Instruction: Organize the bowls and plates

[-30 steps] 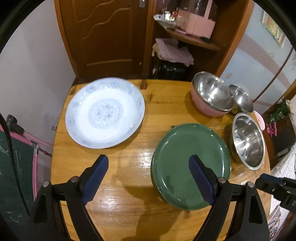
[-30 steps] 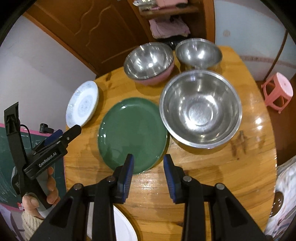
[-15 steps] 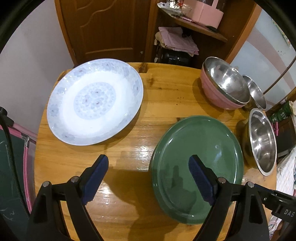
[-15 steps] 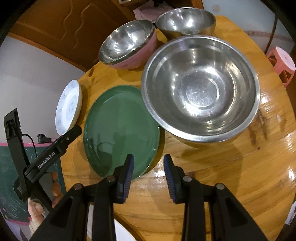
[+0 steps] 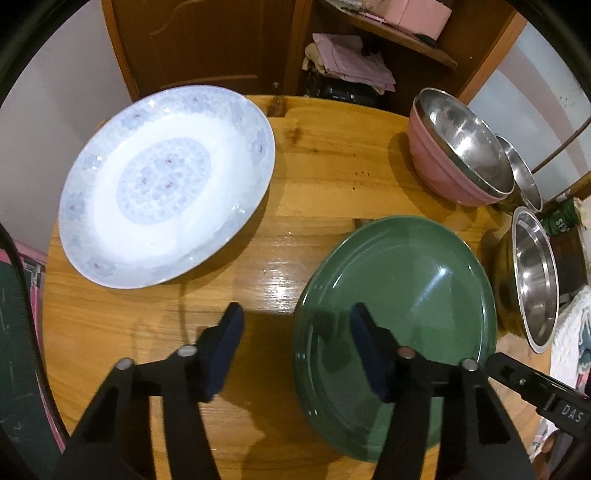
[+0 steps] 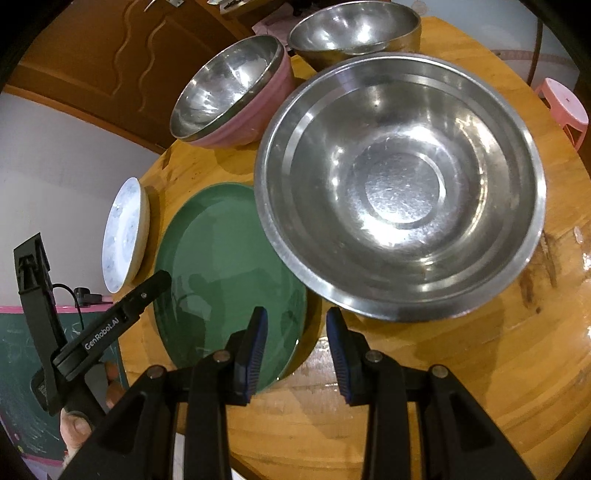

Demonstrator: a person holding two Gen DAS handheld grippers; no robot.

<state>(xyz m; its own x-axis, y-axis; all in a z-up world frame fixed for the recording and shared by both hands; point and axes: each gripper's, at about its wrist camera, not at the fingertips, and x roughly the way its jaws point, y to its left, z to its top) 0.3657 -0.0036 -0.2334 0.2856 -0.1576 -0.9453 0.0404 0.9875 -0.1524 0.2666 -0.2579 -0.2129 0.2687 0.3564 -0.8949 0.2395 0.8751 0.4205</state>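
Green plate [image 5: 399, 280] flat on the round wooden bench [image 5: 332, 177], toward its near right part, rim just beside the large steel bowl [image 6: 402, 184] and, in the right wrist view, partly tucked under that bowl's overhanging edge. White patterned plate [image 5: 166, 184] to the left on the same bench, well apart from the green one, bare wood between them. Pink bowl with a steel lining [image 5: 458, 147] at the far right, a smaller steel bowl [image 6: 354, 29] close behind it, all three bowls upright and grouped near one another. Left claw [image 5: 295, 325] released, jaws just narrowed yet still apart, pointing steeply down; left pad [image 5: 225, 347] over bare wood, right pad over the green plate's near left rim, that rim between the two pads with neither pressing on it. Right claw [image 6: 295, 339] also released and holding nothing, blue pads fairly close together, left one over the green plate's near right edge, right one over bare wood below the big bowl; contact with the plate not discernible. Fingers of a hand [image 6: 79, 424] wrapped on the left tool's handle, low at the left of the right wrist view. Wooden door [image 5: 207, 40] and a shelf with folded pink cloth [image 5: 351, 62] behind the bench.
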